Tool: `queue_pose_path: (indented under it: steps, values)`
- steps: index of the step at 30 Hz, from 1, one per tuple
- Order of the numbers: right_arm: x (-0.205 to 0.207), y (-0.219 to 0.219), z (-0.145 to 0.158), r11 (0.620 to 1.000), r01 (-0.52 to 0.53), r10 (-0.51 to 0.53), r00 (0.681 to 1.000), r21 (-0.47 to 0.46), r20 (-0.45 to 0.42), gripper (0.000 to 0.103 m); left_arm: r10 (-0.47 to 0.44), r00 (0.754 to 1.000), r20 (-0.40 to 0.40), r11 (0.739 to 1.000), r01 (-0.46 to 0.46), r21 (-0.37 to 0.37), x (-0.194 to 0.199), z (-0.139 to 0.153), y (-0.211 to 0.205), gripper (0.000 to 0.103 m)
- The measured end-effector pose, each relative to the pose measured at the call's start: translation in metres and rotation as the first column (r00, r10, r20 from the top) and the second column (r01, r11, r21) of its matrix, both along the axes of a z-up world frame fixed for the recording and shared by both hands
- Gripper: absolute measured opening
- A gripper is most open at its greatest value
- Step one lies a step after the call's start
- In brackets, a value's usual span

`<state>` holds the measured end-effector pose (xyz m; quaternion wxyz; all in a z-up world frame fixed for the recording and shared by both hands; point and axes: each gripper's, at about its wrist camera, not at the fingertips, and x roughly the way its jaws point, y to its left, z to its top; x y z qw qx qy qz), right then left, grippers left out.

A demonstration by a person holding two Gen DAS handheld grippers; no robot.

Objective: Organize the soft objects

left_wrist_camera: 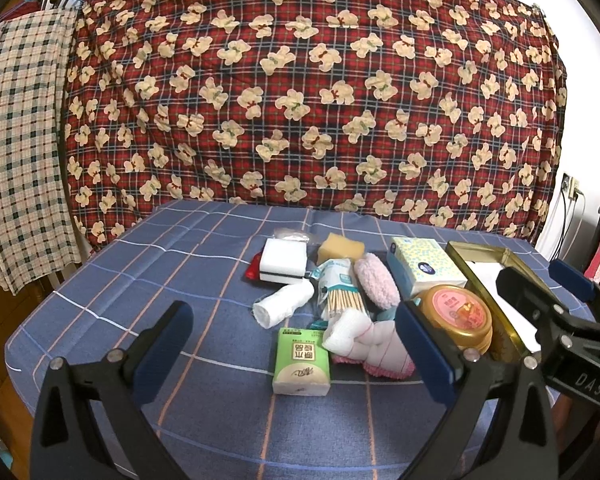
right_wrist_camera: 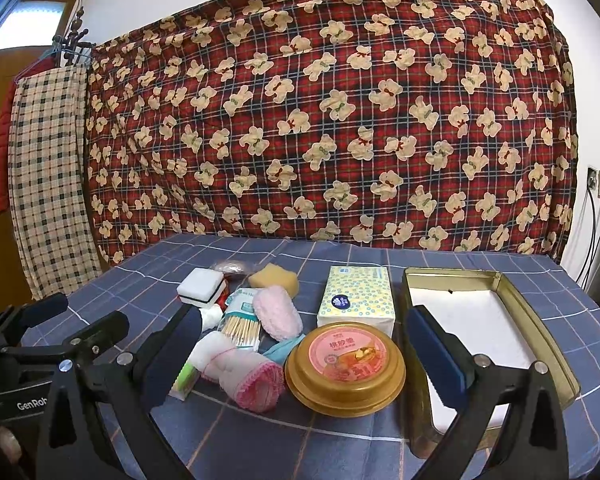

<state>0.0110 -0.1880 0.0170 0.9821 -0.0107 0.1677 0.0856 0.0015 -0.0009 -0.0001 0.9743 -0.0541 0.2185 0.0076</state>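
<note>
A heap of soft things lies mid-table: a white and pink sock roll (left_wrist_camera: 376, 344) (right_wrist_camera: 242, 374), a fluffy pink pad (left_wrist_camera: 376, 282) (right_wrist_camera: 278, 312), a yellow sponge (left_wrist_camera: 340, 246) (right_wrist_camera: 274, 276), a white sponge block (left_wrist_camera: 282, 260) (right_wrist_camera: 200, 286), a white gauze roll (left_wrist_camera: 282, 304), a green tissue pack (left_wrist_camera: 302, 362) and a yellow tissue pack (left_wrist_camera: 424, 266) (right_wrist_camera: 356, 300). An empty gold tin (left_wrist_camera: 500, 280) (right_wrist_camera: 480, 320) stands at the right. My left gripper (left_wrist_camera: 296, 344) is open above the green pack. My right gripper (right_wrist_camera: 304, 356) is open above a round gold tin (right_wrist_camera: 344, 368).
A bag of cotton swabs (left_wrist_camera: 338, 292) (right_wrist_camera: 242, 320) lies in the heap. The table has a blue checked cloth (left_wrist_camera: 160, 260). A red bear-print quilt (left_wrist_camera: 300, 100) hangs behind. A checked cloth (left_wrist_camera: 20, 160) hangs at the left. Wall sockets with cables (right_wrist_camera: 598, 188) are at the right.
</note>
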Motion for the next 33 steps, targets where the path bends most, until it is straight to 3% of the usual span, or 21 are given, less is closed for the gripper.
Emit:
queue_pose_path:
  steps: [18,29,32,33]
  values:
    - [0.000,0.009,-0.015,1.000,-0.023,0.023,1.000,-0.008,-0.016,0.102,0.009,0.999,-0.036,1.000,-0.009,0.000,0.004,-0.021,0.007,0.102]
    - [0.020,0.018,-0.030,0.993,-0.079,0.077,0.997,-0.093,-0.025,0.102,0.043,0.989,-0.140,0.999,-0.038,0.036,0.027,-0.055,0.015,0.102]
    - [0.031,0.023,-0.039,0.987,-0.120,0.113,0.991,-0.110,-0.071,0.093,0.039,0.987,-0.159,0.998,-0.032,0.046,0.033,-0.062,0.015,0.102]
    - [0.035,0.026,-0.042,0.983,-0.138,0.127,0.988,-0.119,-0.089,0.084,0.036,0.986,-0.163,0.998,-0.027,0.054,0.034,-0.064,0.015,0.102]
